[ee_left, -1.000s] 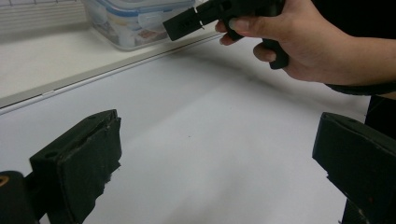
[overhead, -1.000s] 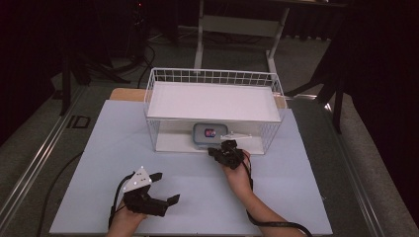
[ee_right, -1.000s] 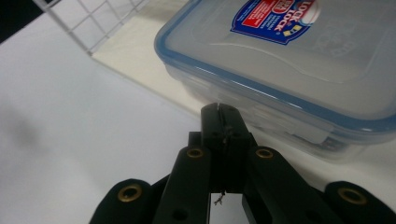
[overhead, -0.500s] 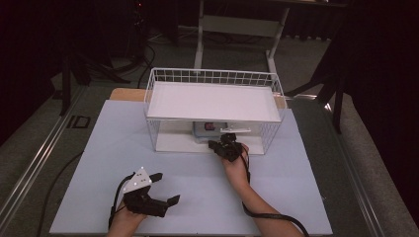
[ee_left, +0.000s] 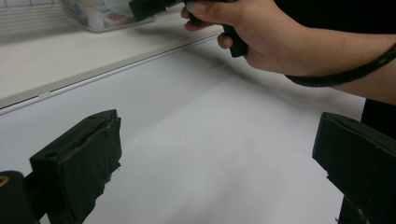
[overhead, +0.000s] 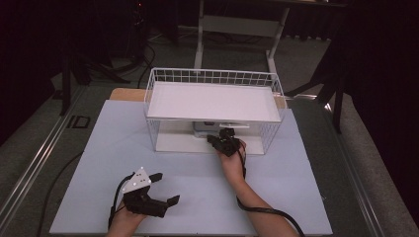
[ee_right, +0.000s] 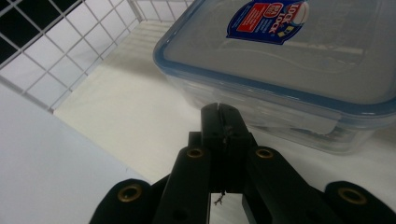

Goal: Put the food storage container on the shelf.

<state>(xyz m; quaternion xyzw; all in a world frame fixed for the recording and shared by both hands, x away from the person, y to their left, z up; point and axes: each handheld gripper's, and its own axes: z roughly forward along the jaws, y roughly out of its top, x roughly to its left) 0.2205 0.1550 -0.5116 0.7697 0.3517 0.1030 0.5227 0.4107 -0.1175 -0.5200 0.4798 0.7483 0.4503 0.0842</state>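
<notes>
**Closed right gripper at the plastic box under the rack's shelf**

The right gripper [ee_right: 219, 114] has its jaws pressed together with nothing between them, and their tips sit just short of the near wall of the plastic box [ee_right: 289, 70]; whether they touch it is hard to tell. The box lies straight ahead of the jaws, its clear lid rimmed in blue and carrying a blue and red label [ee_right: 267, 15]. Its far and right parts are cut off by the frame edge. To the left of the jaws rises the white wire side of the rack [ee_right: 56, 51], and the box rests on the rack's white bottom shelf.

From the high view the right gripper [overhead: 225, 142] reaches into the rack's front opening, and the rack's top shelf [overhead: 212, 101] hides nearly all of the box [overhead: 203, 127], so only a grey sliver shows beneath it.

The left gripper [ee_left: 219, 168] has its jaws spread wide over the pale blue mat [ee_left: 210, 140], holding nothing. Well ahead of them, the left gripper view catches the right hand [ee_left: 252, 35] and a corner of the box [ee_left: 100, 16], cut off at the top. In the high view the left gripper [overhead: 148, 195] rests near the mat's front edge, far from the rack.
</notes>
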